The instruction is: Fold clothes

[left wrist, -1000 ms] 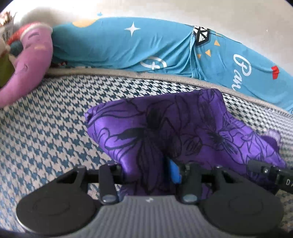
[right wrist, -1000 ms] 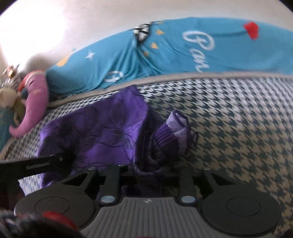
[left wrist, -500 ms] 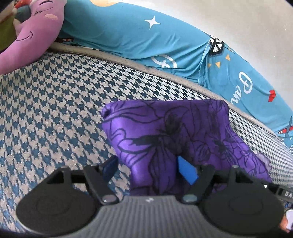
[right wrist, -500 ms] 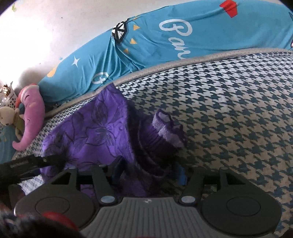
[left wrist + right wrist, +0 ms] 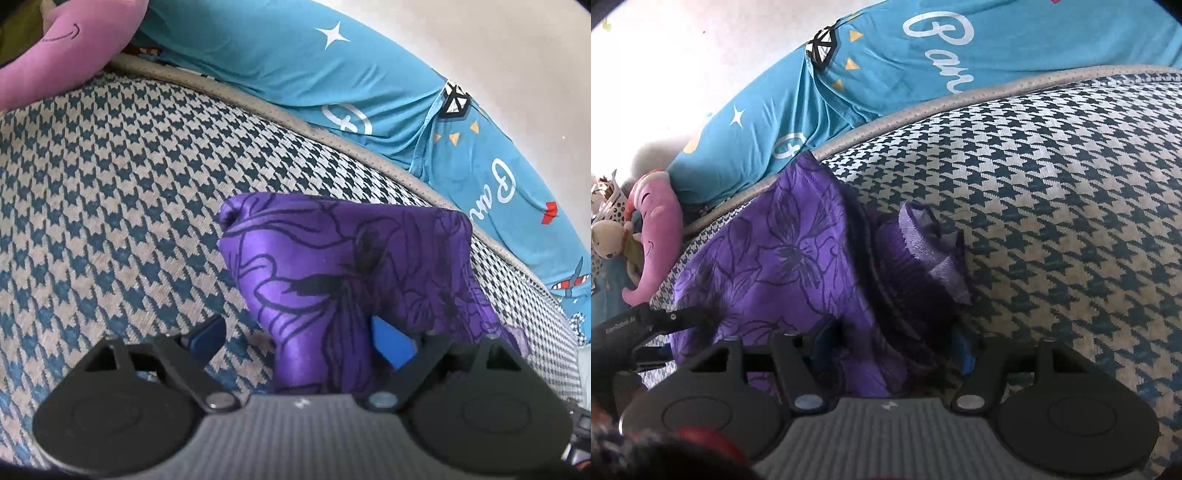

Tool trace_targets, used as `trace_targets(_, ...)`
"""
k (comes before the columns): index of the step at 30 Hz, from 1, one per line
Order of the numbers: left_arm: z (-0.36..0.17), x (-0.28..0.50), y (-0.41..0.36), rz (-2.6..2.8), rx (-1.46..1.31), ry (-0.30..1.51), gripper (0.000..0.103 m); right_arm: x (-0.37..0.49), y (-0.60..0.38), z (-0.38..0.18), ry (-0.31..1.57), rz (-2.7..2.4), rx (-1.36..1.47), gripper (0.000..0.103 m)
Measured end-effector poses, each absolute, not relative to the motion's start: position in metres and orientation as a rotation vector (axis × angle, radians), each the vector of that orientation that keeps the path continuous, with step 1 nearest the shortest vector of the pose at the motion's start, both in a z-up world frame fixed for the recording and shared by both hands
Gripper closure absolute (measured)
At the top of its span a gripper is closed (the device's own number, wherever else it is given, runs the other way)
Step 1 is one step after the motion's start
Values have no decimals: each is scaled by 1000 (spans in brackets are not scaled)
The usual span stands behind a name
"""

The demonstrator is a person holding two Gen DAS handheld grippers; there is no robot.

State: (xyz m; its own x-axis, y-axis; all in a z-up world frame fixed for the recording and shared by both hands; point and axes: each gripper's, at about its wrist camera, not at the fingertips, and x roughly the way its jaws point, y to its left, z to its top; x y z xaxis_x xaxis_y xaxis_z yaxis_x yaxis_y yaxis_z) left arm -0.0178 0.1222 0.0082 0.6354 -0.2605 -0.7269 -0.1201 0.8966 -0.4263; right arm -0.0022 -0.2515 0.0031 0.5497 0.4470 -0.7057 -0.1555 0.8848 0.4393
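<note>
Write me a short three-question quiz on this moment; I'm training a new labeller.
1. True or false: the left gripper is clamped shut on the purple floral-print garment.
2. What pattern covers the blue-and-white bed surface?
3. The lilac ribbed knit cuff lies: A) beside the pink plush toy; B) at the garment's right edge; C) on the teal printed pillow.

Key: 1 false; 2 houndstooth; 3 B.

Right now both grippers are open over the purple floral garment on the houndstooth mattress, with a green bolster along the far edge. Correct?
Not quite: the bolster along the far edge is blue, not green, as the right wrist view shows. The rest holds: the left gripper and right gripper are both open over the purple floral garment on the houndstooth mattress.
</note>
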Motion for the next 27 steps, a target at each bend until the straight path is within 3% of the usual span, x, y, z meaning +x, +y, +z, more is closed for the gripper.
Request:
trace_targets(4, 6, -10, 118, -86, -483, 893, 6, 1, -251, 1, 922, 361, 369, 34)
trace_targets(9, 0, 4, 111, -108, -513, 906, 7, 3, -242, 0, 900, 375, 349, 31)
trace_targets(11, -1, 7, 108, -117, -514, 910, 19, 3, -237, -1, 884, 391, 324, 38)
trace_targets(13, -2, 8, 105, -125, -510, 912, 36, 3, -231, 0, 871, 402, 306, 54)
trace_targets(14, -2, 9, 104, -124, -518, 913, 39, 3, -229, 0, 866, 407, 298, 68)
trace_targets(15, -1, 8, 104, -119, -523, 907, 46, 3, -226, 2, 860, 411, 290, 75)
trace_targets(19, 11, 2, 96, -101, -466, 846, 66, -5, -211, 17, 800, 412, 208, 80)
trace_targets(27, 43, -17, 80, -10, -253, 716, 68, -25, -177, 51, 653, 482, 112, 81)
